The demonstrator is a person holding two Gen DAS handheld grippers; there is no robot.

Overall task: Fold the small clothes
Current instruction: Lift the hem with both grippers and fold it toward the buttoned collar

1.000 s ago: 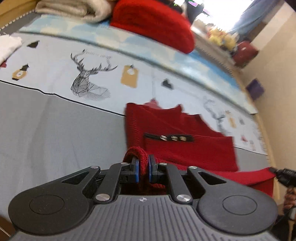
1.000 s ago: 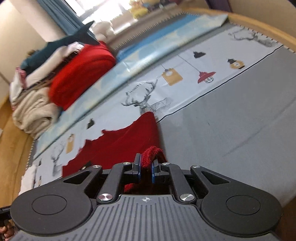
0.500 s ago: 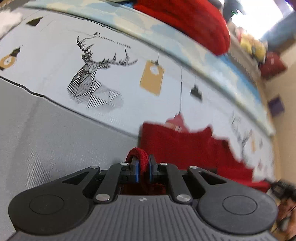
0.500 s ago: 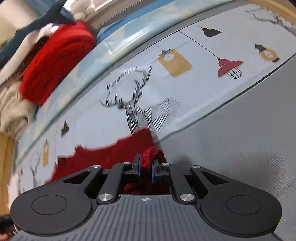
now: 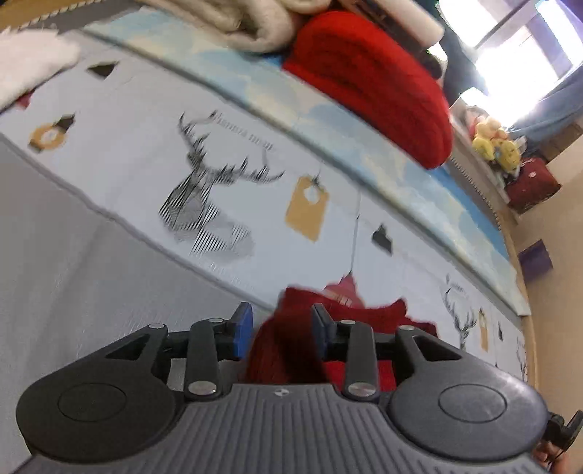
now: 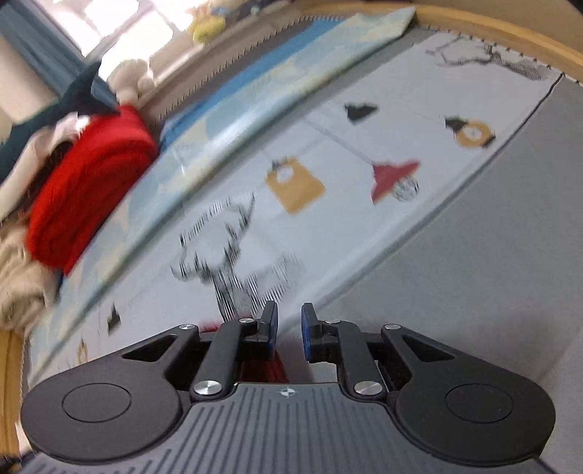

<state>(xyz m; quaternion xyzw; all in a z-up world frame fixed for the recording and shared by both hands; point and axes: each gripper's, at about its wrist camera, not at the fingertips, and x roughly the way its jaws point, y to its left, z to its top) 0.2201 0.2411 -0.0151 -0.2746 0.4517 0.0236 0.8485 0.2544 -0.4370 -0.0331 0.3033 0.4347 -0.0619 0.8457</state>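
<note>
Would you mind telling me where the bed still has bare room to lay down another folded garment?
The plain grey stretch on the near side of the printed band is bare, bordered by the deer print. The printed band between the deer and the hanging red lamp is free too. The far edge is crowded: red folded knit and beige blanket.
</note>
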